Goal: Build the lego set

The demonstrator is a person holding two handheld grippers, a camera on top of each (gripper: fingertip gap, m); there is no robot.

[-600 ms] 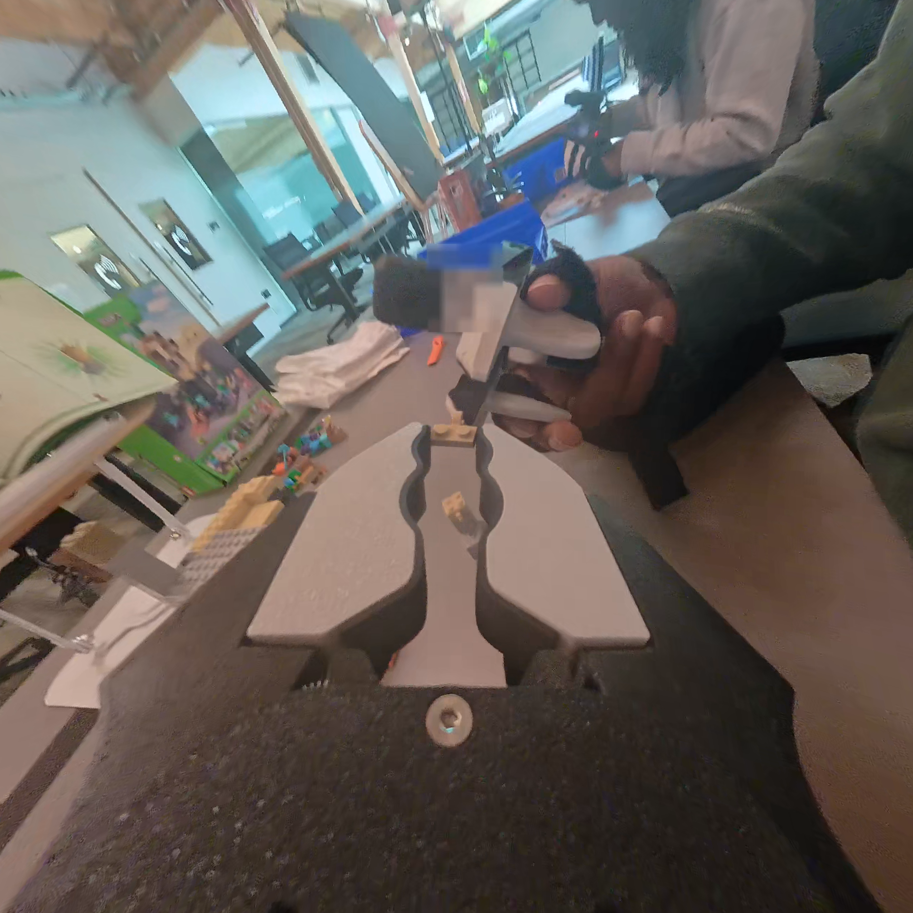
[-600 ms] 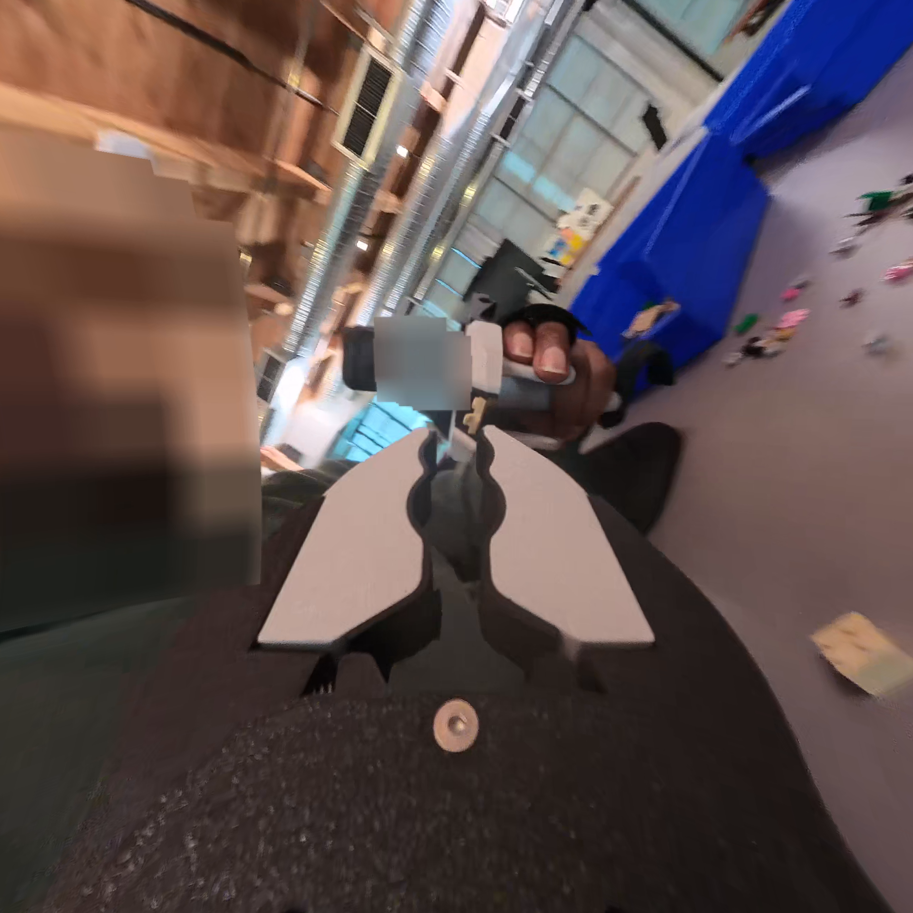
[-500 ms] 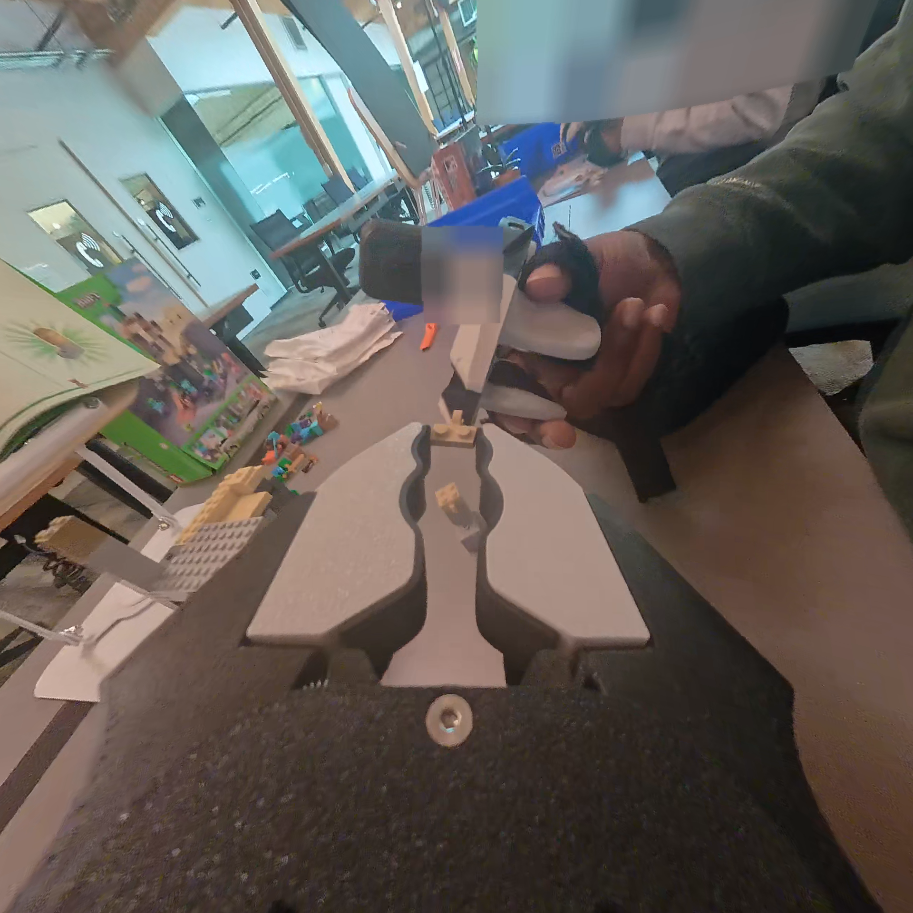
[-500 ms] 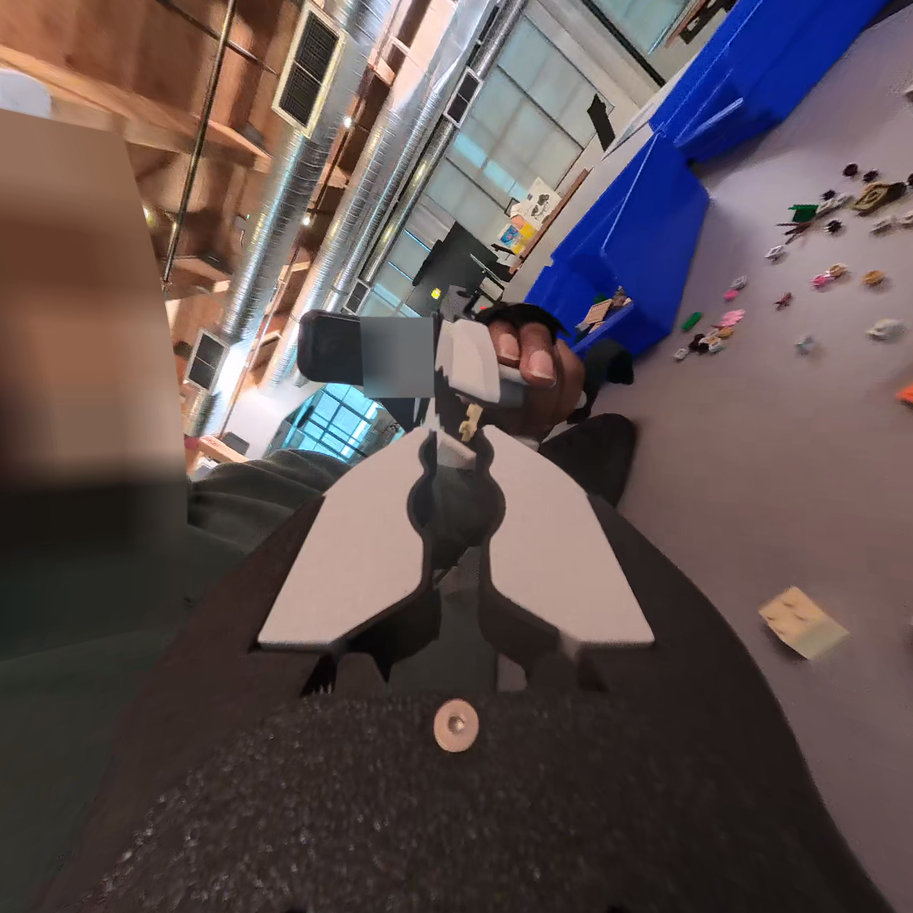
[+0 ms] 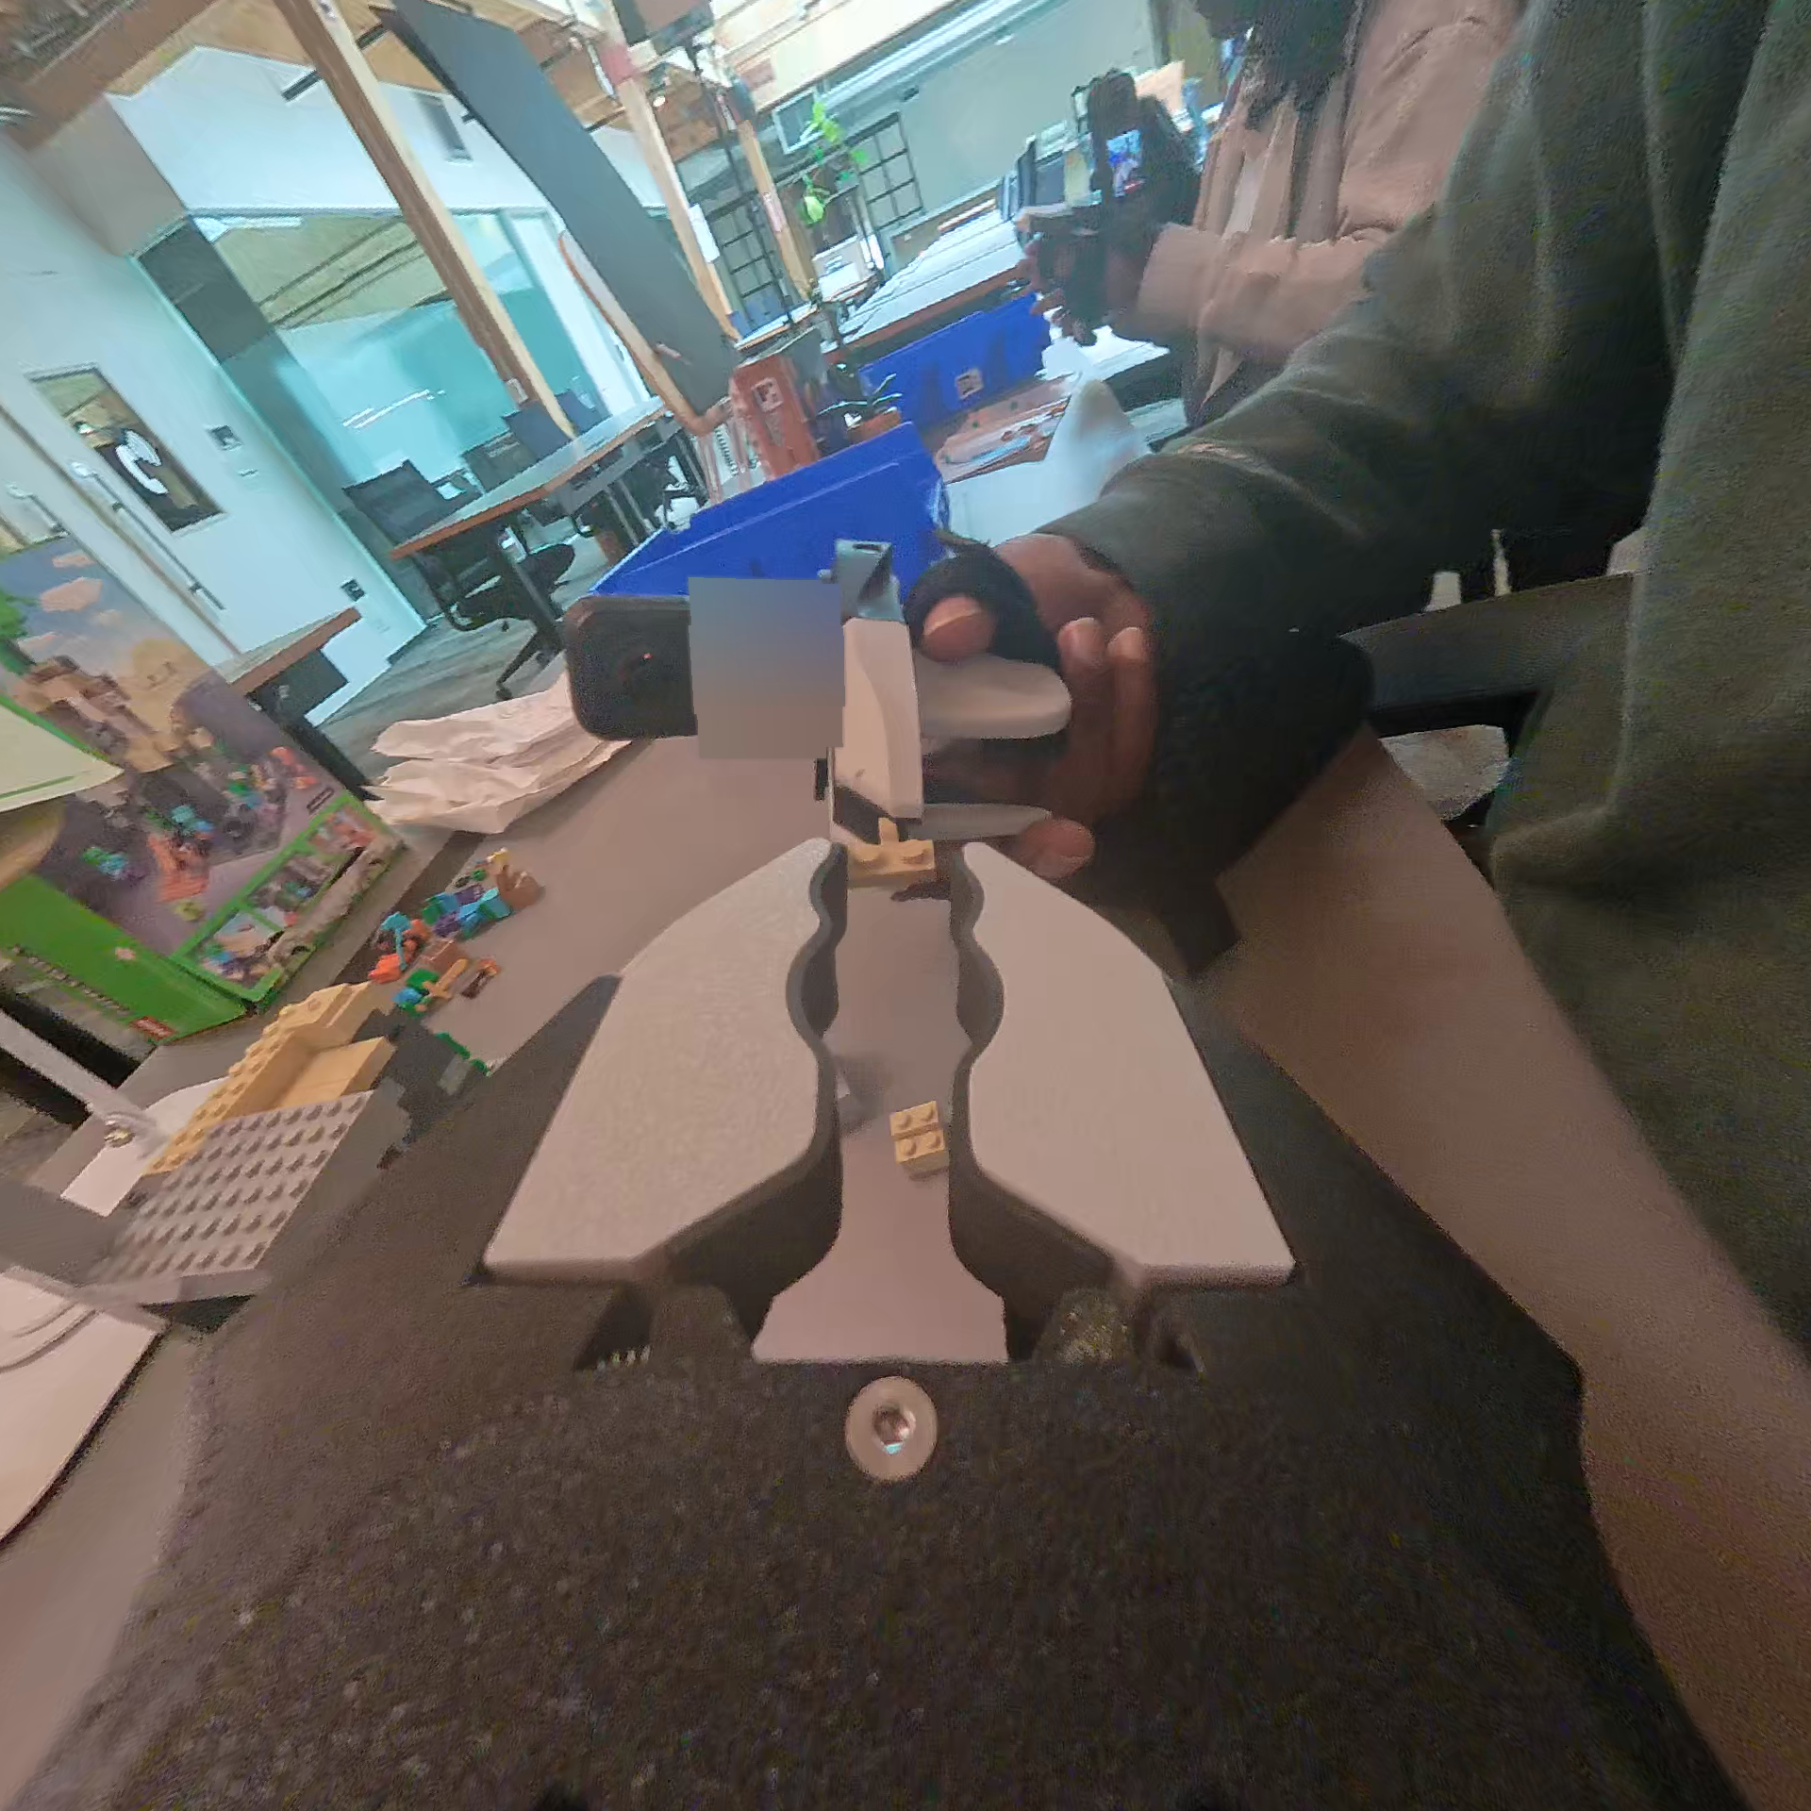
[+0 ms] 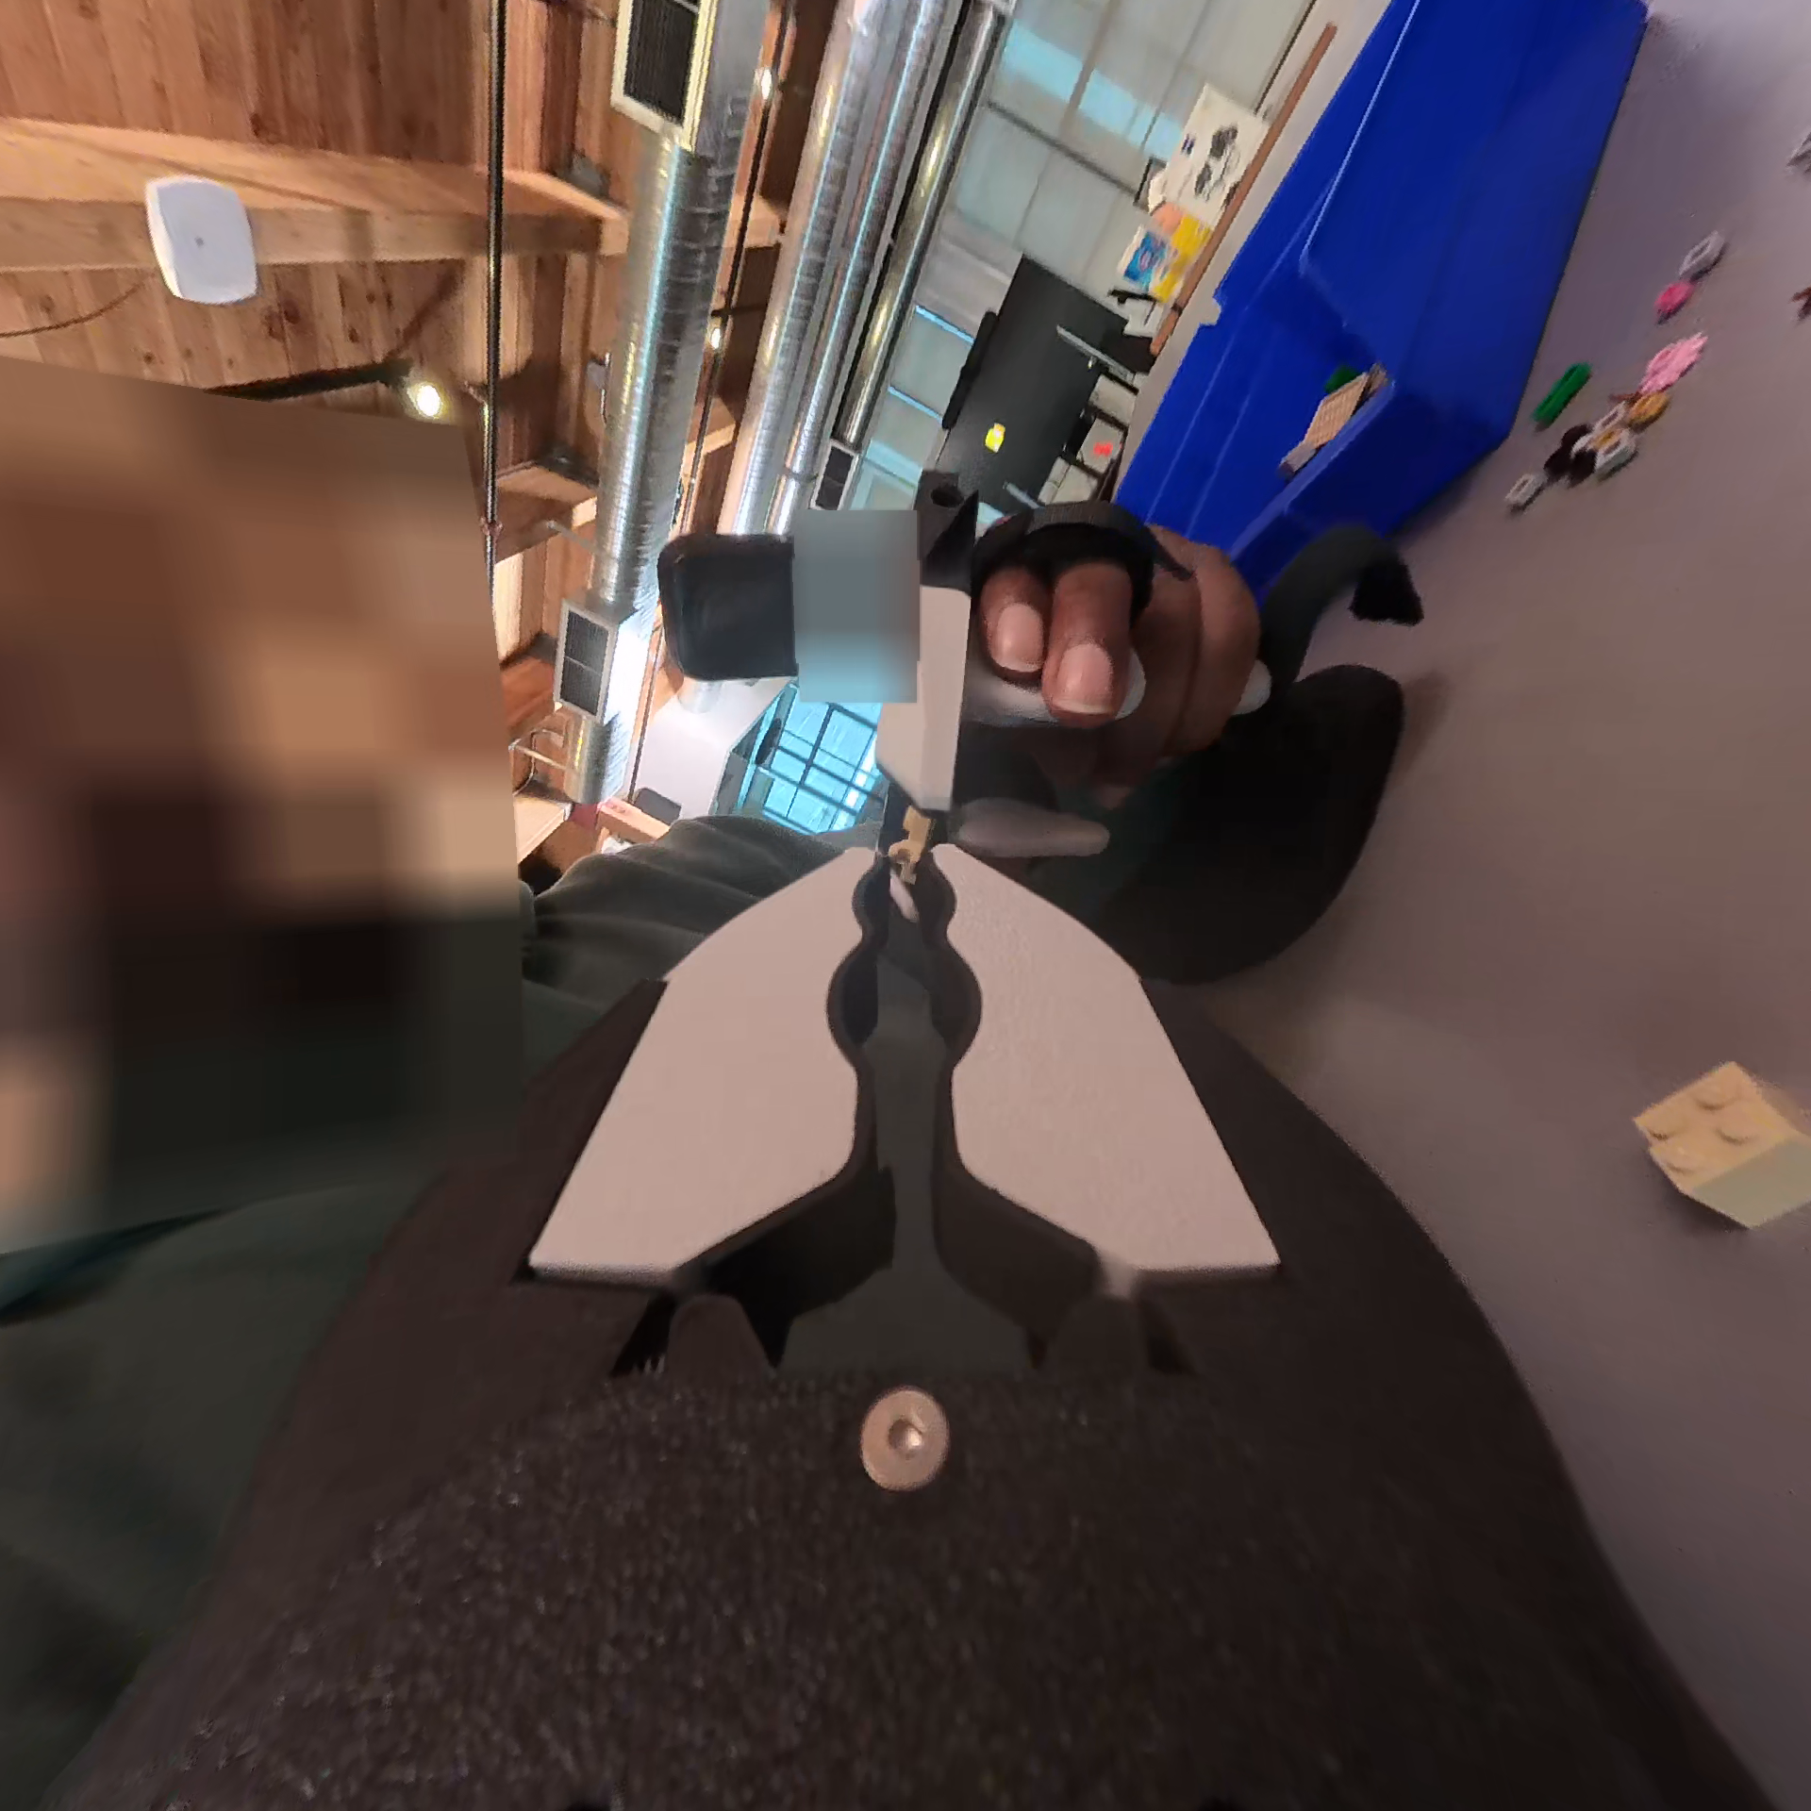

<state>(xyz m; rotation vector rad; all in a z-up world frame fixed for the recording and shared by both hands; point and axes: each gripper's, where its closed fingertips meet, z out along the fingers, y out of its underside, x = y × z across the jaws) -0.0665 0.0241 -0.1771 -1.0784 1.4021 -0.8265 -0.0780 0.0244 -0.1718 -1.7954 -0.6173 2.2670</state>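
There were two grippers: the left gripper (image 5: 890, 862) and the right gripper (image 6: 906, 862). Two tan bricks showed in the middle of the left view: one small tan plate (image 5: 894, 862) and one loose tan brick (image 5: 919, 1137). At the left sat one toy box (image 5: 176, 862), one grey studded plate (image 5: 235, 1186) and one blue bin (image 5: 813, 519). Two people's arms filled the upper right.

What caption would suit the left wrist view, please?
Left tongs grip a tan plate facing the right tongs.
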